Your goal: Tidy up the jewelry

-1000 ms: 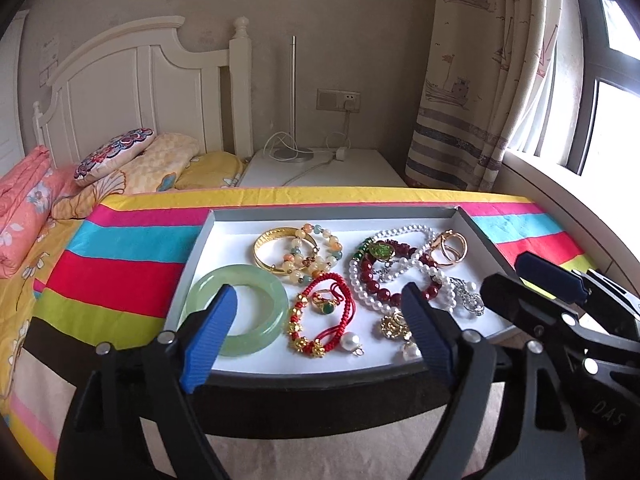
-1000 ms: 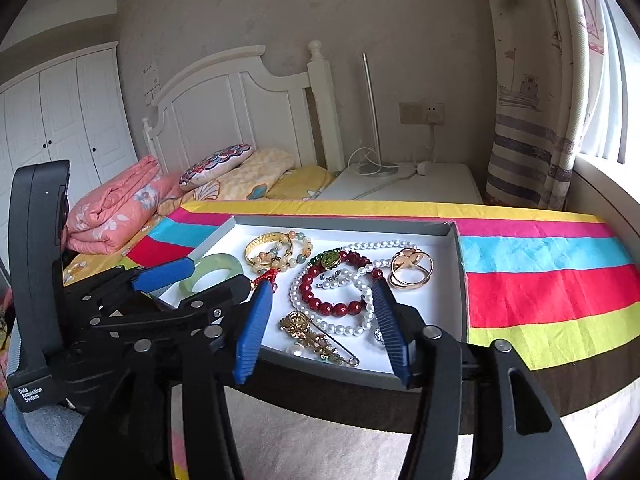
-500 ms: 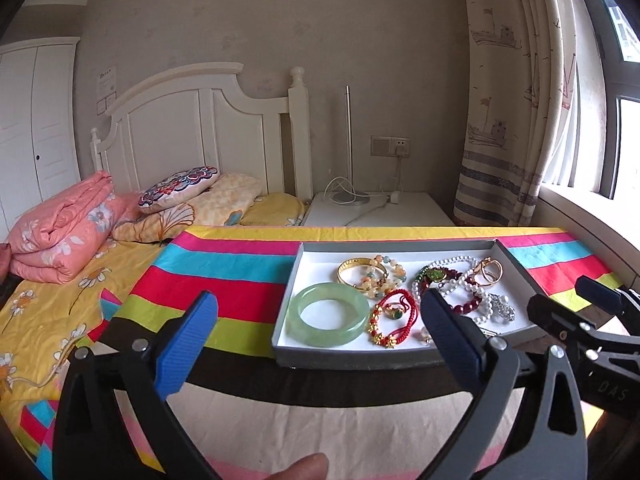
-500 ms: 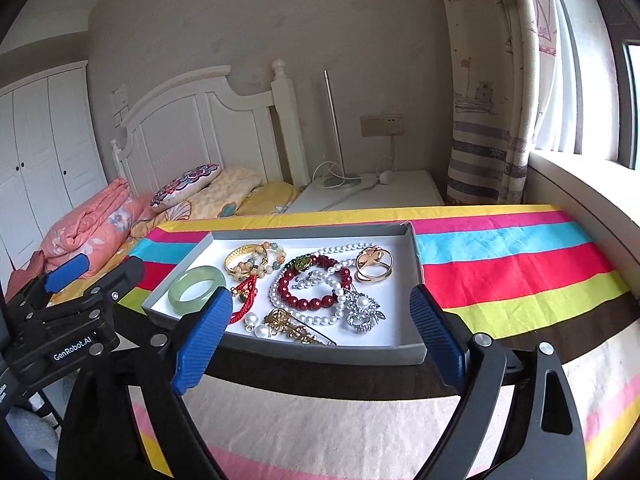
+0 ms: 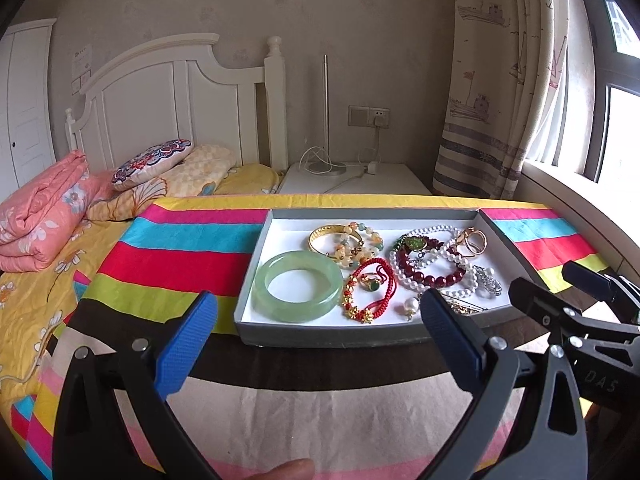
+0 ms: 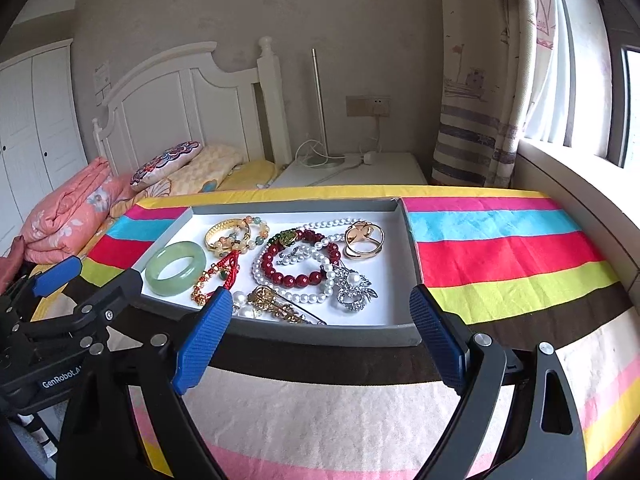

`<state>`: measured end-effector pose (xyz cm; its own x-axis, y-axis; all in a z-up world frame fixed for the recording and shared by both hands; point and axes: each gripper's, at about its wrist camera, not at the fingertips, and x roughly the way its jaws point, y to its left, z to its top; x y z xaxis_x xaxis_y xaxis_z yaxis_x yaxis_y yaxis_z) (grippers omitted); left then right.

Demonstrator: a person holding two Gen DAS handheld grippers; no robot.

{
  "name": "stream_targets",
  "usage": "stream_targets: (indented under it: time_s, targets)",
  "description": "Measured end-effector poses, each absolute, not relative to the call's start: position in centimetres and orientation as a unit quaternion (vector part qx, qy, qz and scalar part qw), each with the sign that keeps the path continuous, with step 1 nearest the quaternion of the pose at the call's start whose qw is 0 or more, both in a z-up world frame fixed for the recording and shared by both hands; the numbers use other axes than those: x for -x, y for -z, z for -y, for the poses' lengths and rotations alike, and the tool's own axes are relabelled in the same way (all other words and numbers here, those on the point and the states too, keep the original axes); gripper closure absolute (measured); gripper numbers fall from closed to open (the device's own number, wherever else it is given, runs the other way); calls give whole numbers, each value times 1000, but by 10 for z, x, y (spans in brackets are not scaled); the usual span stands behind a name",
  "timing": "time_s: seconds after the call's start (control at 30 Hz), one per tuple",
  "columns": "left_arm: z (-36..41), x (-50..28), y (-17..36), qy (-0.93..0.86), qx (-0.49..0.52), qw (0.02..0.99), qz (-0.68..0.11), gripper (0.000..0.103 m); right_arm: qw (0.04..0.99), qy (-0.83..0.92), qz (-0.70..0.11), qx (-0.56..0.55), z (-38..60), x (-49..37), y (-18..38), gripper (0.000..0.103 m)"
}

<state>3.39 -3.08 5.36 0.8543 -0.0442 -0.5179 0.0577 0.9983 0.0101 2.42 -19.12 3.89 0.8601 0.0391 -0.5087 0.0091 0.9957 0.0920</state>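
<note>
A grey tray [image 5: 320, 336] with a white floor lies on the striped cloth and holds jewelry. A green jade bangle [image 5: 298, 286] sits at its left. Beside it are a gold bangle [image 5: 326, 238], a red cord bracelet [image 5: 370, 292], a dark red bead bracelet [image 5: 432, 274] and pearls. My left gripper [image 5: 316, 304] hovers open just short of the tray's front wall, nothing between its blue pads. My right gripper [image 6: 320, 296] is open and empty too, before the tray [image 6: 320, 336], near a gold pin [image 6: 276, 304] and a silver brooch [image 6: 354, 288].
The striped cloth [image 6: 500, 248] stretches right of the tray. A bed with pillows [image 5: 152, 160] and a pink quilt [image 5: 40, 216] lies to the left. Behind are a white nightstand [image 5: 360, 180] with a lamp, and a curtain [image 5: 488, 120] and window at right. A fingertip [image 5: 288, 470] shows at the bottom.
Both grippers have drawn back from over the tray to just before its front wall. Their jaws have spread wider. The jewelry has not moved.
</note>
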Motion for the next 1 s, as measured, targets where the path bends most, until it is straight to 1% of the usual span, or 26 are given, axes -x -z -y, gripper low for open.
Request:
stream_targets:
  time_s: [0.17, 1.0]
  targets:
    - [27, -35, -53, 28, -2, 962, -270, 2, 965, -9, -261, -39, 187, -22, -40, 16]
    - [29, -35, -53, 26, -14, 962, -271, 2, 965, -10, -258, -39, 186, -22, -41, 16]
